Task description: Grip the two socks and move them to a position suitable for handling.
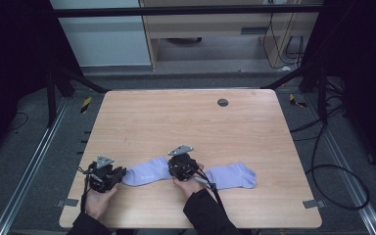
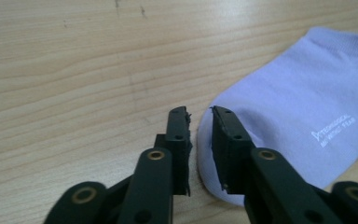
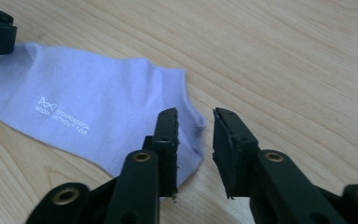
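Two lilac socks are lying flat on the worktop (image 1: 176,117) near its front edge. The left sock (image 1: 147,172) is sitting btwn both grippers; the right sock (image 1: 232,175) is lying just past the right hand, partly behind it. Left gripper (image 2: 199,114) is hovering low at the left sock's rounded end w/ jaws slightly apart, nothing pinched, one jaw over the fabric edge. Right gripper (image 3: 195,119) is sitting at the sock's other end, jaws likewise a bit apart and empty, fabric edge just under the left jaw. Both forearms are coming in from the front, hands level, grippers aimed inward at each other. Sock is probably v. light, soft, floppy, not fragile; a thin pinch at each end edge should be lifting it w/o bunching.
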`<state>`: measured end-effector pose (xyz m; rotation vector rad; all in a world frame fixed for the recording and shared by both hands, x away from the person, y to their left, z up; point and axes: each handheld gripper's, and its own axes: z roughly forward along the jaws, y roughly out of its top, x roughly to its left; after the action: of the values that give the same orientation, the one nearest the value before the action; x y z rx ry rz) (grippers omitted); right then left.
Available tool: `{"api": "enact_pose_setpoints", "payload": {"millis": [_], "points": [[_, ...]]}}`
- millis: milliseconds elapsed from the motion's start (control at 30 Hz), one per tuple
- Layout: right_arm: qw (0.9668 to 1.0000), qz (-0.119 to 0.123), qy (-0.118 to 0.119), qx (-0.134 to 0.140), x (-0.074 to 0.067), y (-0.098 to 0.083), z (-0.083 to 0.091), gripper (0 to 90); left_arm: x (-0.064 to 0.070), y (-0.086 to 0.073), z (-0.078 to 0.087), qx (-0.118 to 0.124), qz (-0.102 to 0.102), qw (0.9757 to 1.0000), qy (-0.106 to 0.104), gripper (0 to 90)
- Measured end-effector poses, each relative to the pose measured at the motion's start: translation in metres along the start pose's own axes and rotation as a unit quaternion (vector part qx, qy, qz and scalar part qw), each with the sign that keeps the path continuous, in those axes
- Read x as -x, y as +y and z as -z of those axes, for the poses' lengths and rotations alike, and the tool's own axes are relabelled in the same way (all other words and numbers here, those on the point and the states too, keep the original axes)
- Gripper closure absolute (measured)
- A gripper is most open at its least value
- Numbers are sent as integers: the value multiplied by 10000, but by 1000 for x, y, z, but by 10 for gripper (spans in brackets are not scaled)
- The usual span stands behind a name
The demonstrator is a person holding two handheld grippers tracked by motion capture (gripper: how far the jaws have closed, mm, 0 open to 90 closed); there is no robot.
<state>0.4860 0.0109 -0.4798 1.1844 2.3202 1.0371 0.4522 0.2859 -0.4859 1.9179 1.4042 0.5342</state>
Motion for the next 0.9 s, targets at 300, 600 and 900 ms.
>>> {"api": "enact_pose_setpoints", "payload": {"millis": [300,600,900], "points": [[9993,-173,192,284,18,-2,22,537,-3,4,16,378,207,9990,-117,599],[9983,-269,182,477,52,-15,56,438,24,13,25,524,-47,9974,-495,531],[9972,-514,-104,530,96,-42,93,386,65,25,19,481,-437,9941,-865,509]]}}
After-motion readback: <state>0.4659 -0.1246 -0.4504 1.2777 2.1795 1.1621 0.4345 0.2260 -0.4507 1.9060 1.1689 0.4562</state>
